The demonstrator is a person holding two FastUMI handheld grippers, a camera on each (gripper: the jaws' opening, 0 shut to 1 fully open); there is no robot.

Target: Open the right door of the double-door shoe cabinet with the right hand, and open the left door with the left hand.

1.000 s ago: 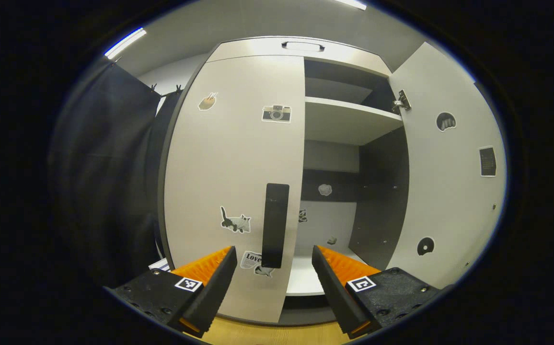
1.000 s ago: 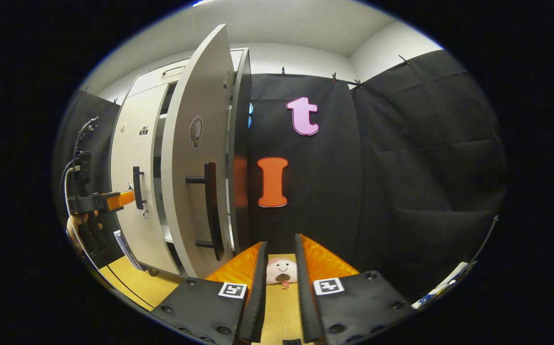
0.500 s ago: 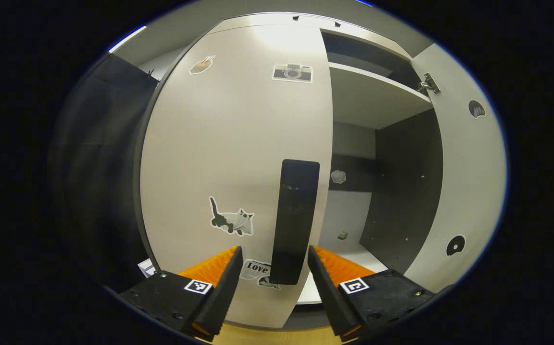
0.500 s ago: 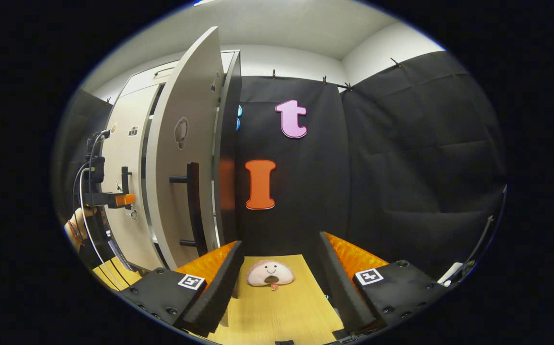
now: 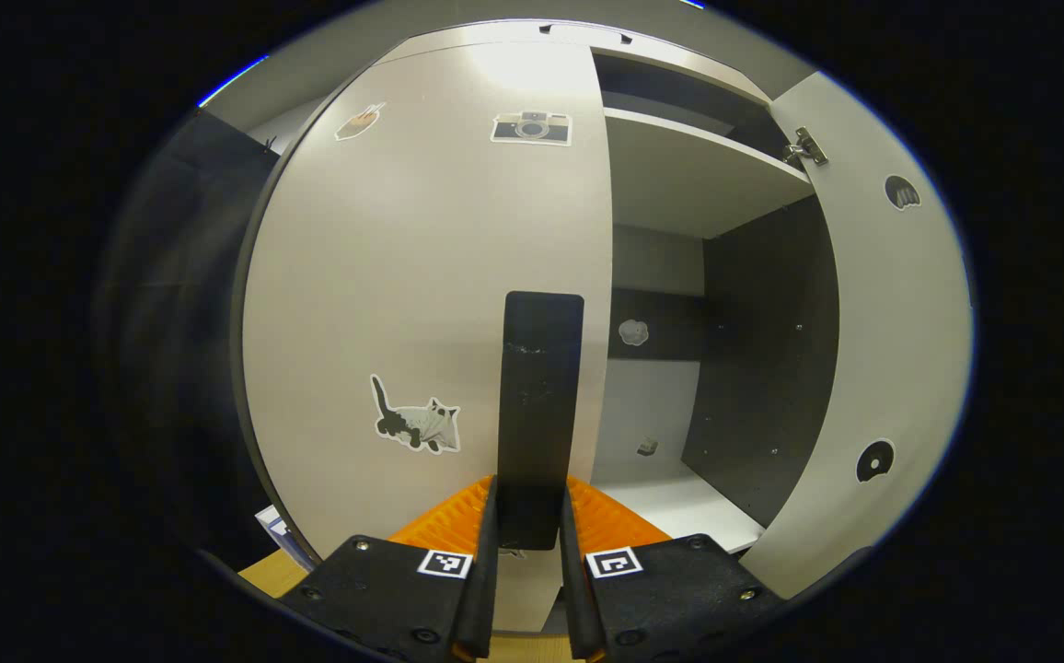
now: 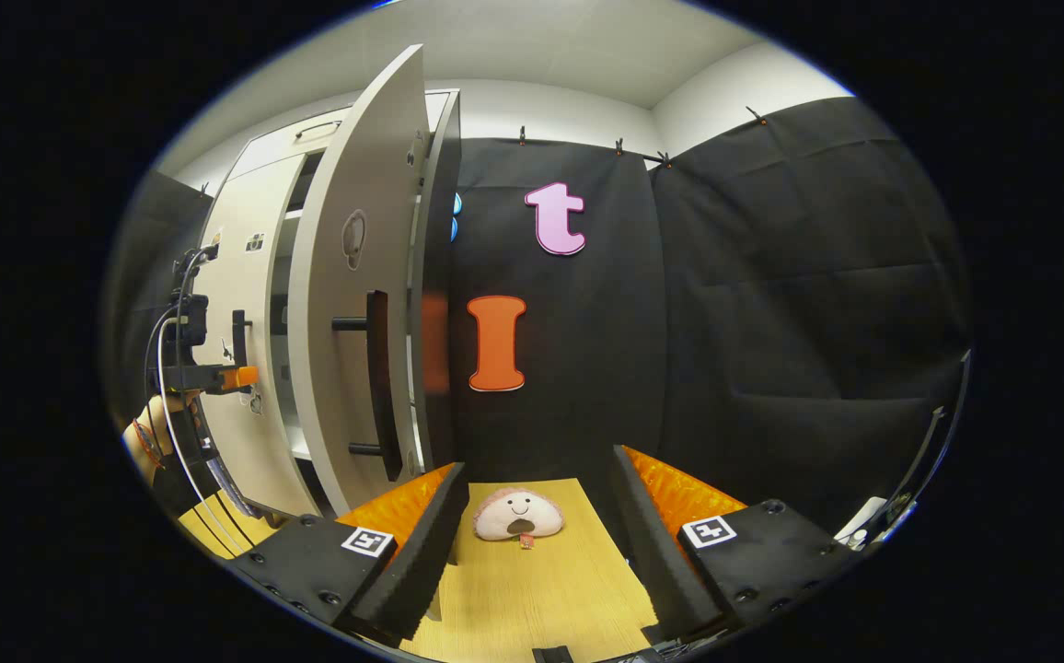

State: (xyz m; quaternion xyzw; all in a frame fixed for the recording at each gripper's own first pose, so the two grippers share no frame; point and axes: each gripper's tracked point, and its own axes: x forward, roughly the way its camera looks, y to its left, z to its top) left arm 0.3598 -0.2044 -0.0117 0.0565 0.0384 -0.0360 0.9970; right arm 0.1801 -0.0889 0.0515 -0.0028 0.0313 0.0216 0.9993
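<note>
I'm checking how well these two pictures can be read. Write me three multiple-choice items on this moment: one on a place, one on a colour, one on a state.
1. Where does the plush toy lie?
A. on the wooden floor
B. on a cabinet shelf
C. on top of the cabinet

2. What colour is the left door's handle?
A. white
B. black
C. red

3. How does the right door stand?
A. shut
B. taken off
C. swung open

Answers: 1 A, it lies on the floor beyond the right gripper. 2 B, a black bar with the left gripper closed on it. 3 C, the shelves behind it are bare to view.
</note>
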